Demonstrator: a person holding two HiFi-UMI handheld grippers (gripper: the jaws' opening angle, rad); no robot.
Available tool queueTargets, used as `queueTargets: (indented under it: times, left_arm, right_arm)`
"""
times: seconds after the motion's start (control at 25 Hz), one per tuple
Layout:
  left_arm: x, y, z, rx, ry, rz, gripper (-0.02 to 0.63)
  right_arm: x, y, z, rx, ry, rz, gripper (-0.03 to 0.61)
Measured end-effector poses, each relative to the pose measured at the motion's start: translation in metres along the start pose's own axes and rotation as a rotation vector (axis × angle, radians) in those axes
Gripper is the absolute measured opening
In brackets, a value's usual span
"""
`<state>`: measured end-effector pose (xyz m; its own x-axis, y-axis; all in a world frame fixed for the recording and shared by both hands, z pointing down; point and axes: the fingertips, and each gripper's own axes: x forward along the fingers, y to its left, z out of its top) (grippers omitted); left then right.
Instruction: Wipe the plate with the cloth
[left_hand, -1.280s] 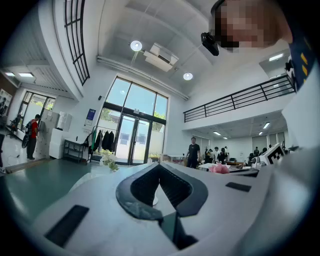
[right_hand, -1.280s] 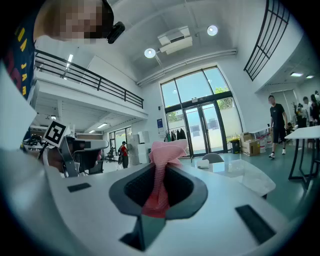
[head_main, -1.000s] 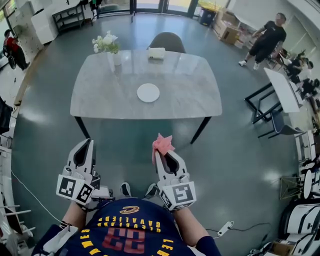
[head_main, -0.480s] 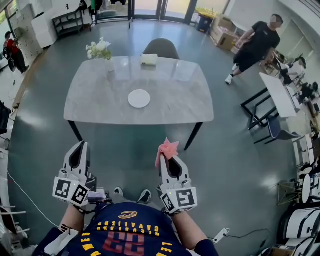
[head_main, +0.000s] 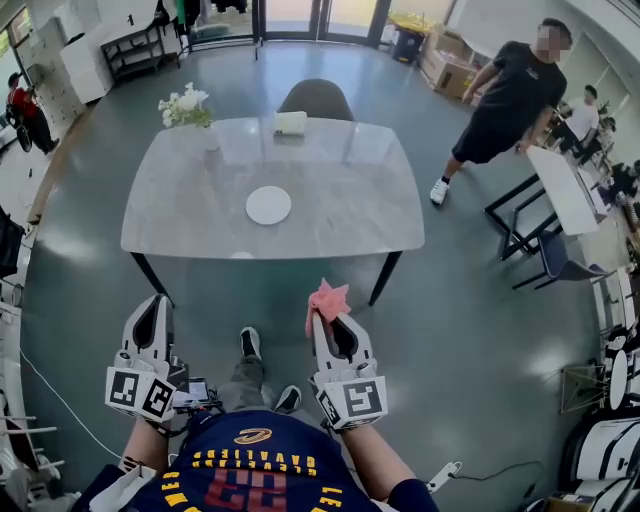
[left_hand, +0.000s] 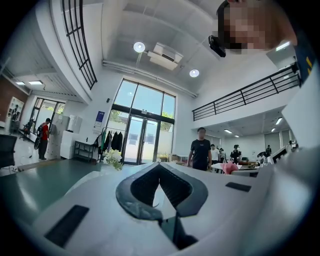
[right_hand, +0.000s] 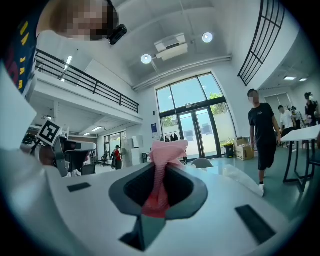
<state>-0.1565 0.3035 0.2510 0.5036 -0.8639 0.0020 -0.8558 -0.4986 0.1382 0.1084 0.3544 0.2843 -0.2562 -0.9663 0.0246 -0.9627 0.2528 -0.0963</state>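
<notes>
My right hand-held gripper is clamped on the pink cloth — in the right gripper view the fabric runs pinched down the slot between the jaws and bunches up in a tuft past the tips. My left hand-held gripper has its jaws together with nothing between them. The white plate lies flat near the middle of the grey tabletop, a little toward the edge nearest me, and nothing else stands near it; the vase of white flowers is off at the far left corner, well apart from it. What matters for the coming move is direction: the plate sits straight ahead of me and well apart, with a strip of green floor and the near edge of the tabletop between it and both grippers. Seen from my head, it falls between the two lines my grippers point along, yet clearly closer to the right one — only slightly to the left of the cloth's line. So I judge the cloth-bearing right hand is the nearer and the natural one to reach in, angling a touch leftward as I close on the tabletop. The plate is round, so no approach axis favours one side; the left hand could come in to steady its rim.
</notes>
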Motion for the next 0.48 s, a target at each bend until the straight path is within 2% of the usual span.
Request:
queueTargets:
  times: [0.28,0.48]
  left_arm:
    - [0.068,0.016,-0.007,-0.021,0.020,-0.043,0.003]
    - [0.133,0.031,0.001,-0.038,0.020,-0.095,0.003]
  right_arm:
    - [0.044,-0.033,-0.005,-0.001,0.035,-0.061,0.046]
    - [0.092,-0.059,0.001,-0.010,0.056,-0.110,0.046]
